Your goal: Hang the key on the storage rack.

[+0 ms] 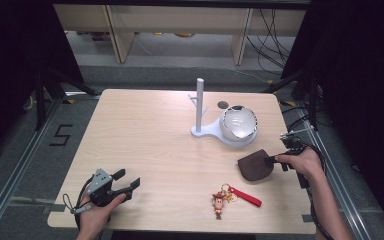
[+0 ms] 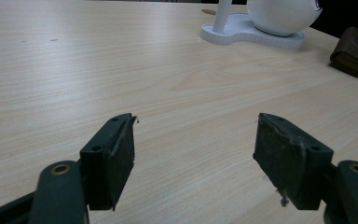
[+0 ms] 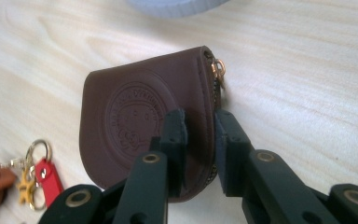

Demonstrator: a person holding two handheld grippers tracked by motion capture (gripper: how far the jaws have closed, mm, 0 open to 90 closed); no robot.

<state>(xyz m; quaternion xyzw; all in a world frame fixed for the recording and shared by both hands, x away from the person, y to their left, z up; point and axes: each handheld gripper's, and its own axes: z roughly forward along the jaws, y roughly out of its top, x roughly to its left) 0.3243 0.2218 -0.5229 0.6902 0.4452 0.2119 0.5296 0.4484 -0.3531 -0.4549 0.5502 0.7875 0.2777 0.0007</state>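
Two grippers: both over the table (image 1: 150, 135).
Right gripper (image 3: 199, 135): clamped on brown pouch (image 3: 135, 126), zip edge between jaws.
Left gripper (image 2: 193, 149): jaws apart, empty.
Pouch contents: cannot tell.

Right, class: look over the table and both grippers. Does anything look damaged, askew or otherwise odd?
The left gripper's pads look worn: their edges are ragged and frayed bits hang off them. The brown pouch stands tipped up on its edge, pinched by the right gripper rather than lying flat. Nothing is spilled.

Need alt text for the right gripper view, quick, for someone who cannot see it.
The right hand-held gripper is shut on the zipped edge of a brown leather pouch, held on edge above the wooden table. A keychain with a red strap lies at lower left.
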